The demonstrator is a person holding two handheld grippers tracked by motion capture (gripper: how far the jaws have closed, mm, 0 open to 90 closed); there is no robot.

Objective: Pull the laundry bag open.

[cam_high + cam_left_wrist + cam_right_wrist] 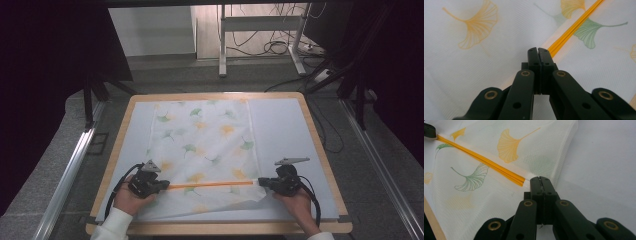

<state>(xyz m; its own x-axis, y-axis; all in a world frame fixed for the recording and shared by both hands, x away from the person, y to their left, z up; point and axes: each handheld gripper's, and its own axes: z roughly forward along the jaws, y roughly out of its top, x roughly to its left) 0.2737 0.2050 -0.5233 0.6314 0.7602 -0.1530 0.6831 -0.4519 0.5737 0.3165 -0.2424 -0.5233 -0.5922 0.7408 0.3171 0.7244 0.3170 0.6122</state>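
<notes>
Both grippers are clamped on the same thing: the left gripper (162, 185) pinches one end of the orange-edged hem (210, 184), the right gripper (263, 183) the other, jaws pressed together on thin fabric in each gripper view. The hem belongs to a ginkgo-print cloth (205, 135) spread over the pale mat (285, 130) on the wooden table (320, 145), its near edge lifted and folded back towards the middle. It looks light, limp and slightly slippery, a fine weave that sags between 2 holds. Best gripped at the corners on the doubled orange band (486, 163), kept taut so the fold lands straight.
</notes>
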